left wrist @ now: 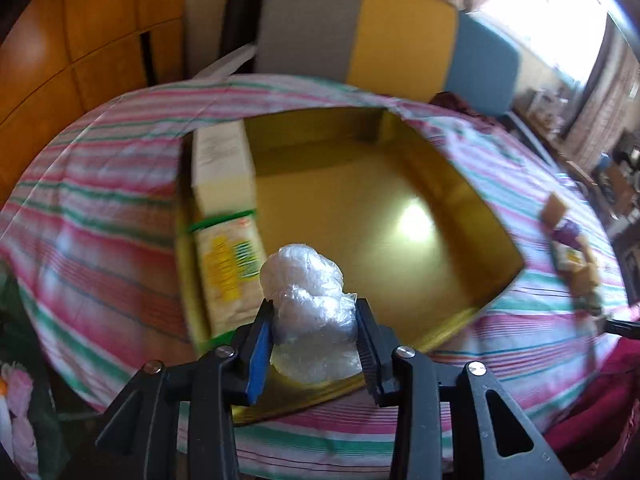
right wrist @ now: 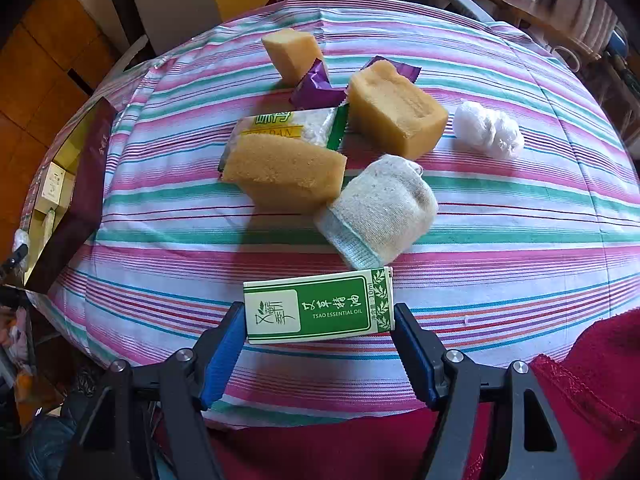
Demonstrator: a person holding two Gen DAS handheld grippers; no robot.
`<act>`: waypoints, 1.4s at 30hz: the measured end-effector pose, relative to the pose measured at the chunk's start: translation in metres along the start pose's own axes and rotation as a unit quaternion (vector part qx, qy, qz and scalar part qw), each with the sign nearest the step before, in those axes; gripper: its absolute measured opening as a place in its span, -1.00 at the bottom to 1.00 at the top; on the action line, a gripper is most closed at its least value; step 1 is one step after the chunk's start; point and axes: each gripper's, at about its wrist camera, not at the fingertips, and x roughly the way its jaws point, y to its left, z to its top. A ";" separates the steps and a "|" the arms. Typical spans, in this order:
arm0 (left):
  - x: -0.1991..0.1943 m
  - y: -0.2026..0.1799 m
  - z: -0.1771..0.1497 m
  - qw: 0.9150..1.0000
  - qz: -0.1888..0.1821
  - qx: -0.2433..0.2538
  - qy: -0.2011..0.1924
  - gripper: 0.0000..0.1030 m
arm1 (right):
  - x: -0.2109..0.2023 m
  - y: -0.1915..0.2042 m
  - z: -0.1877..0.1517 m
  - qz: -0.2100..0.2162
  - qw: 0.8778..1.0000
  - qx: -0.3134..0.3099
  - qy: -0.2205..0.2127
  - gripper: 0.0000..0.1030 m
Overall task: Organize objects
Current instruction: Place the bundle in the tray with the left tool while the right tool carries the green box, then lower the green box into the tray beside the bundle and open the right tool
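My left gripper (left wrist: 316, 332) is shut on a crumpled clear plastic bag (left wrist: 310, 300) and holds it over the near edge of an open gold-lined box (left wrist: 448, 160). The box holds a white carton (left wrist: 222, 168) and a yellow-green packet (left wrist: 230, 268) along its left side. My right gripper (right wrist: 318, 332) has its jaws around a green and white essential oil box (right wrist: 320, 306) on the striped tablecloth (right wrist: 500, 216); the pads look to touch both its ends. Beyond it lie three yellow sponges (right wrist: 284, 168), a sock (right wrist: 380, 208), a white plastic ball (right wrist: 488, 130), a purple wrapper (right wrist: 316, 86) and a green packet (right wrist: 296, 126).
The gold-lined box shows at the far left of the right wrist view (right wrist: 76, 184), with dark red outer walls. A grey, yellow and blue chair back (left wrist: 384, 40) stands behind the table. A red cloth (right wrist: 600, 368) lies at the near right table edge.
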 end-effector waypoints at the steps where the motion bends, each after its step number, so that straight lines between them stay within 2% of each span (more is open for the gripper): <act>1: 0.003 0.002 -0.002 1.000 0.005 -0.003 0.006 -0.23 | -0.001 0.000 0.000 -0.001 1.000 0.001 -0.001 0.40; 8: 0.003 0.014 -0.017 0.999 0.021 -0.023 0.010 -0.12 | -0.007 0.000 -0.003 -0.010 1.000 -0.003 -0.007 0.40; 14: -0.013 0.022 -0.019 0.998 0.027 -0.047 -0.017 -0.12 | -0.024 -0.003 -0.006 -0.022 0.998 0.016 -0.051 0.40; 16: -0.021 0.023 -0.019 0.998 0.032 -0.050 -0.033 -0.12 | -0.032 0.003 -0.006 -0.003 0.997 0.027 -0.073 0.40; 17: -0.024 0.024 -0.019 0.997 0.034 -0.053 -0.038 -0.12 | -0.037 0.010 -0.005 0.025 0.996 -0.027 -0.078 0.40; 18: -0.027 0.025 -0.018 0.997 0.035 -0.058 -0.044 -0.12 | -0.041 0.021 -0.002 0.035 0.995 -0.033 -0.090 0.40; 21: -0.033 0.033 -0.018 0.995 0.037 -0.077 -0.058 -0.12 | -0.050 0.071 0.006 0.078 0.987 -0.076 -0.117 0.40; 24: -0.038 0.041 -0.018 0.993 0.039 -0.095 -0.066 -0.12 | -0.051 0.141 0.012 0.133 0.971 -0.155 -0.127 0.41; 29: -0.042 0.051 -0.019 0.989 0.052 -0.115 -0.076 -0.12 | -0.032 0.265 0.009 0.209 0.940 -0.252 -0.098 0.41; 31: -0.043 0.053 -0.019 0.988 0.058 -0.119 -0.083 -0.12 | -0.018 0.311 0.001 0.220 0.931 -0.282 -0.076 0.41; 37: -0.044 0.059 -0.022 0.985 0.071 -0.126 -0.093 -0.12 | 0.029 0.405 -0.024 0.217 0.920 -0.324 -0.021 0.41; 42: -0.042 0.064 -0.024 0.984 0.073 -0.136 -0.088 -0.12 | 0.068 0.442 -0.045 0.182 0.920 -0.346 0.010 0.43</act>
